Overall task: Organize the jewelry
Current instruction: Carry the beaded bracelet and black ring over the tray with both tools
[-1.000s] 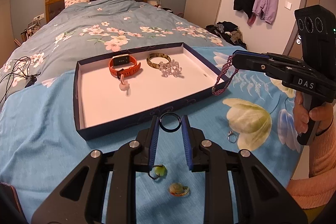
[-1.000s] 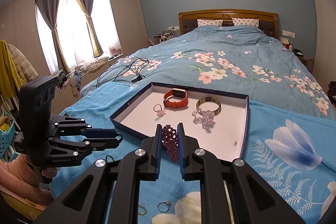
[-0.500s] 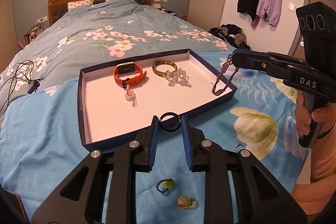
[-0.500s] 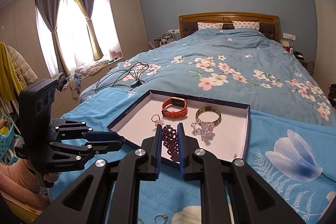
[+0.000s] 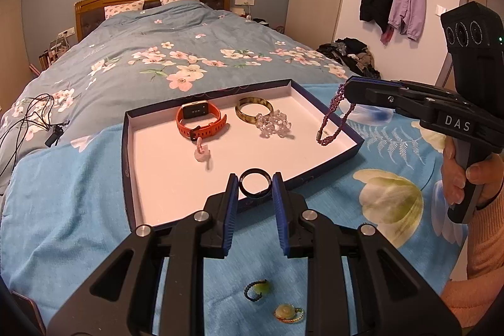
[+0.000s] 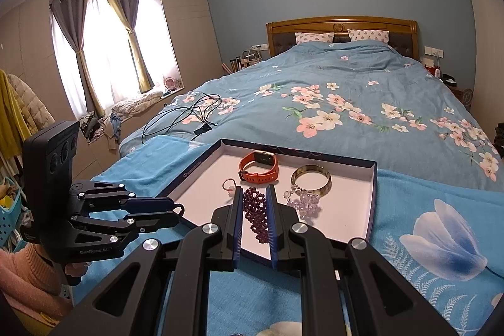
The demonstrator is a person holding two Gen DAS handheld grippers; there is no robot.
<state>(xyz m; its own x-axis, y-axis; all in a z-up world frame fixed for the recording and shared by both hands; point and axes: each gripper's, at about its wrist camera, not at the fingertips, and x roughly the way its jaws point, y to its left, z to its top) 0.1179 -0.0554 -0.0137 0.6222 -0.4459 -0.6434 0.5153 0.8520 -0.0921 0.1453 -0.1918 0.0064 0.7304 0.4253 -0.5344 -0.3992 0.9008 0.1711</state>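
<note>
Nearest to me, on the blue blanket (image 5: 63, 210) short of the tray, two small pieces are lying between the left tool's arms: a green-stone ring (image 5: 259, 289) and a gold-rimmed pendant (image 5: 287, 312) just beside it.

The left tool (image 5: 255, 188) is pinching a dark ring (image 5: 255, 185) upright between its blue pads; I am holding it right at the near wall of the tray (image 5: 127, 147).

The right tool (image 6: 254, 203) is pressed together on a purple bead bracelet (image 6: 256, 214). From the left camera the bracelet (image 5: 334, 118) is dangling over the tray's right edge, its lower loop hanging just inside the wall; I cannot tell whether it is touching the floor of the tray.

Inside the tray, going farther: a small pink ring (image 5: 201, 150) is sitting near the middle, a clear crystal bracelet (image 5: 273, 124) right of it, an orange watch (image 5: 201, 119) behind the pink ring, and a tortoiseshell bangle (image 5: 254, 110) touching the crystal bracelet's far side.

Beyond the tray's far left corner, black cables (image 5: 34, 115) are lying on the floral bedspread (image 5: 176, 52).
</note>
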